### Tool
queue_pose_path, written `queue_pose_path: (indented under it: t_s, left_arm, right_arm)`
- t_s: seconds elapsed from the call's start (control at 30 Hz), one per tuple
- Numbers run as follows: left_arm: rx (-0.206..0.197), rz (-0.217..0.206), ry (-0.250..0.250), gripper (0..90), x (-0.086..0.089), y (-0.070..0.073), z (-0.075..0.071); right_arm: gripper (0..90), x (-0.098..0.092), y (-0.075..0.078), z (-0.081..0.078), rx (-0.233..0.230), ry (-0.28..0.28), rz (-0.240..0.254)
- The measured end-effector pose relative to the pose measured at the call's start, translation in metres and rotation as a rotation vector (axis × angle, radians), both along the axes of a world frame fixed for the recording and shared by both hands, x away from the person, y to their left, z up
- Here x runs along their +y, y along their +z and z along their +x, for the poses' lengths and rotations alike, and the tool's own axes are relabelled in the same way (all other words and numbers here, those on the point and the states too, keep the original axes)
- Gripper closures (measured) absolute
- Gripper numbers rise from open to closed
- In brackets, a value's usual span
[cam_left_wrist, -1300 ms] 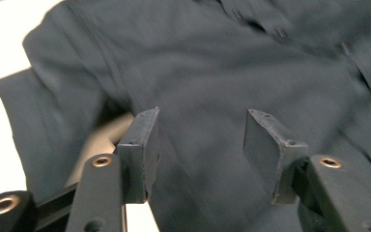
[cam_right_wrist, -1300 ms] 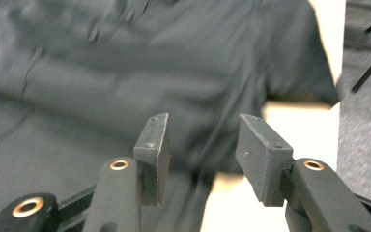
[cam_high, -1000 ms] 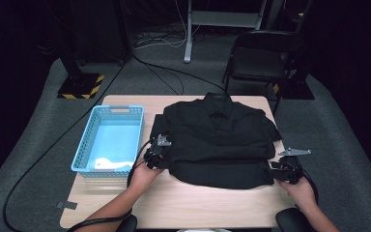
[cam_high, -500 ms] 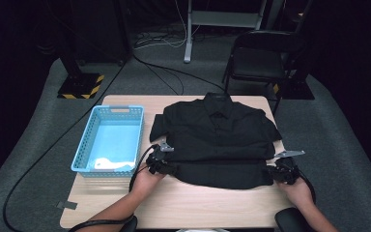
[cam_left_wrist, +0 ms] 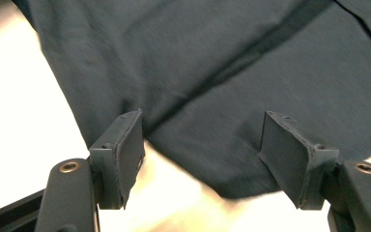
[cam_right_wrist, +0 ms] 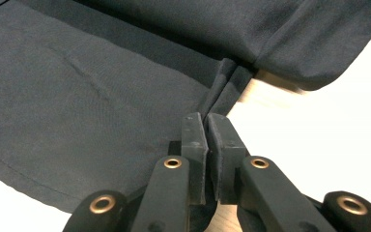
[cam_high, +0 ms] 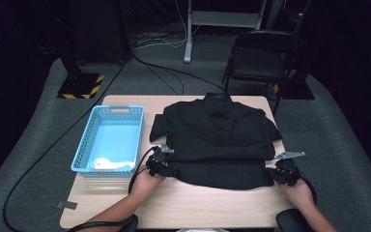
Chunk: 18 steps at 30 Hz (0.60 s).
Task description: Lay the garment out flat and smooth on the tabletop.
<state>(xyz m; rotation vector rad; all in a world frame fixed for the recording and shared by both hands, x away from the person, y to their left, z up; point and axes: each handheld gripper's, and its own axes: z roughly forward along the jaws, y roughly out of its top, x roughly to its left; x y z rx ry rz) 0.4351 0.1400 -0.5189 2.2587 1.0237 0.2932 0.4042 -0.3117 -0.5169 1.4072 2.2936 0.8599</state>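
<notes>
Folding a black shirt from its near hem, seen from the person's side of the worktop. At the near right corner the right tool has its jaws pressed together on a pinch of the hem beside the side seam, the cloth rising between them in the right gripper view. At the near left corner the left tool stands with its jaws wide apart, having just been opening, and the hem corner lies flat between them without either pad pressing on it. To do this step well, I judge the left tool should slide over the corner and close on both layers, level with the right grip, so that the hem lifts evenly and the fold line runs straight across. The shirt lies spread front up in the middle of the worktop, collar at the far edge, sleeves out to each side. Bare wood lies between the hem and the near edge, giving room to draw back. A blue basket sits just beside the left sleeve and limits any sideways swing there. Beyond the far edge stands a black chair.
</notes>
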Motion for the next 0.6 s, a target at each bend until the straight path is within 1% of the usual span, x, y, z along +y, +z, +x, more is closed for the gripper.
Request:
queue_pose_path:
  t_s: [0.07, 0.1, 0.13, 0.17, 0.2, 0.3, 0.33, 0.43, 0.5, 0.57, 0.6]
  left_arm:
    - [0.014, 0.003, 0.002, 32.5, 0.001, -0.001, -0.003]
    - [0.003, 0.015, -0.003, 32.9, 0.0, -0.001, -0.003]
    - [-0.014, 0.031, -0.006, 36.0, -0.001, -0.001, -0.004]
    - [-0.033, 0.043, -0.017, 44.4, -0.003, 0.0, -0.005]
    - [-0.037, 0.05, -0.03, 53.7, -0.004, 0.0, -0.006]
    - [-0.029, 0.051, -0.056, 72.7, -0.006, 0.001, -0.008]
    - [-0.023, 0.058, -0.064, 76.4, -0.005, 0.002, -0.009]
    - [-0.024, 0.057, -0.087, 83.0, -0.002, 0.007, -0.015]
    - [-0.017, 0.036, -0.101, 84.6, 0.002, 0.012, -0.022]
    - [-0.022, 0.01, -0.113, 85.9, 0.007, 0.02, -0.031]
    - [-0.023, 0.005, -0.12, 86.0, 0.009, 0.024, -0.036]
  right_arm:
    - [85.8, 0.0, 0.0, 0.0, 0.0, 0.0, -0.001]
    - [86.0, 0.001, 0.0, 0.0, 0.001, -0.001, -0.002]
    - [86.1, 0.001, 0.0, 0.0, 0.001, 0.001, -0.004]
    - [86.2, 0.001, 0.0, 0.0, 0.002, 0.002, -0.006]
    - [86.4, 0.002, 0.001, 0.0, 0.002, 0.004, -0.01]
    - [87.2, 0.004, 0.001, -0.001, 0.009, 0.016, -0.016]
    - [87.4, 0.004, 0.002, -0.002, 0.009, 0.02, -0.016]
    - [87.6, 0.003, 0.006, -0.007, 0.01, 0.029, -0.003]
    - [87.6, 0.002, 0.01, -0.012, 0.008, 0.038, 0.01]
    - [87.7, 0.001, 0.014, -0.019, 0.007, 0.048, 0.026]
    - [87.7, 0.0, 0.017, -0.022, 0.003, 0.055, 0.032]
